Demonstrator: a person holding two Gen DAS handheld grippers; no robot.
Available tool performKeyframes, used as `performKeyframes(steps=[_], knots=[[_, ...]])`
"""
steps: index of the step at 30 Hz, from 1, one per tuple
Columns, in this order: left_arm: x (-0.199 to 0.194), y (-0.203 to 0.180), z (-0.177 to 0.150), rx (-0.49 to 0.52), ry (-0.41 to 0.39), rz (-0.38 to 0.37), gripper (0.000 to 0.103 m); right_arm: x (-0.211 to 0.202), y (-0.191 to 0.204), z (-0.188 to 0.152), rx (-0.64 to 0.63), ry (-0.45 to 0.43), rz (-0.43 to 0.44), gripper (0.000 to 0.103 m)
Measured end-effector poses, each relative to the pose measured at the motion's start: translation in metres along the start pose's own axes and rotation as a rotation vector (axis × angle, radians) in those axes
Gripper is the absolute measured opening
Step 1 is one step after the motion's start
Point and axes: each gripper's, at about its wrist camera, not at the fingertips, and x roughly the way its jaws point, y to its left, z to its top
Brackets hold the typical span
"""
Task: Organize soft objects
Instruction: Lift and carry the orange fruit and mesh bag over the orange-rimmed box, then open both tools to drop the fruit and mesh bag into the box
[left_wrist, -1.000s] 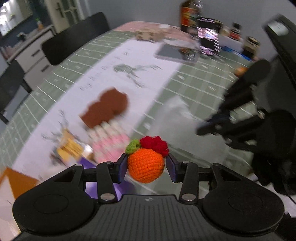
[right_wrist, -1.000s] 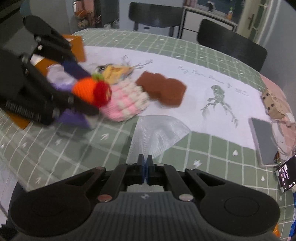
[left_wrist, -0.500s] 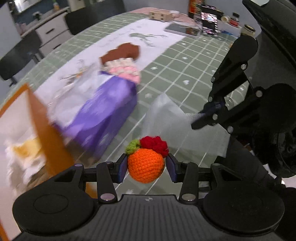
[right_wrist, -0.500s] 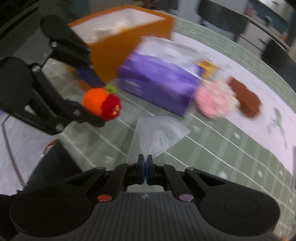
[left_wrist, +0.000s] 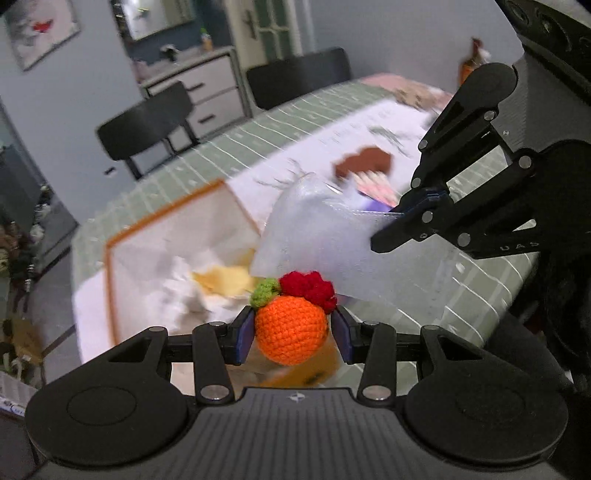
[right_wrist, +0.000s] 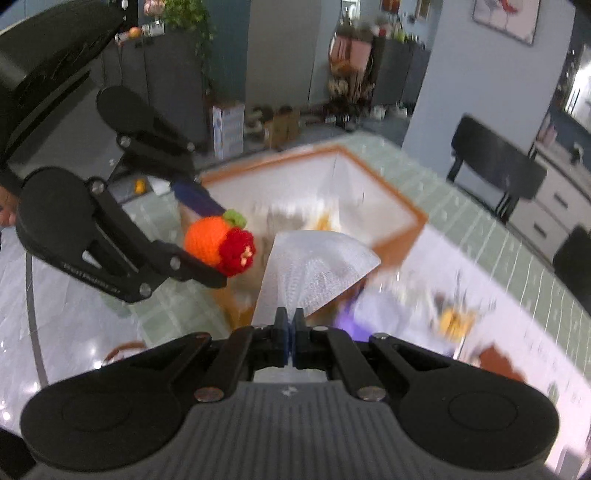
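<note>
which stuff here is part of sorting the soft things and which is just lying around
Part of the job:
- crocheted orange, clamped in the left gripper
- sheer mesh pouch, pinched by the right gripper
- orange-rimmed box with soft items inside
- brown crocheted piece on the table

Lying about:
- black chairs
- white drawer cabinet
- wall picture

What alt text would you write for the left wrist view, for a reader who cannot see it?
The left claw grips an orange crocheted fruit with a red and green top, above an orange-rimmed box on a green checked table. At right, the right claw pinches a translucent white mesh bag.
</note>
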Motion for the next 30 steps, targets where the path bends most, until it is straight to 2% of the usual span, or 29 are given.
performKeyframes(steps=[7, 14, 21, 30], knots=[[0.004, 0.052, 0.022, -0.061, 0.002, 0.042, 0.05, 0.032, -0.011, 0.062, -0.02, -0.013, -0.022, 0.0], [0.043, 0.106, 0.036, -0.124, 0.031, 0.056, 0.05, 0.084, -0.036, 0.101, -0.001, 0.03, -0.049, 0.0], [0.094, 0.143, 0.038, -0.191, 0.081, 0.048, 0.05, 0.148, -0.065, 0.116, -0.009, 0.129, -0.071, 0.0], [0.155, 0.17, 0.031, -0.225, 0.181, 0.056, 0.05, 0.218, -0.083, 0.125, -0.077, 0.229, -0.029, 0.0]])
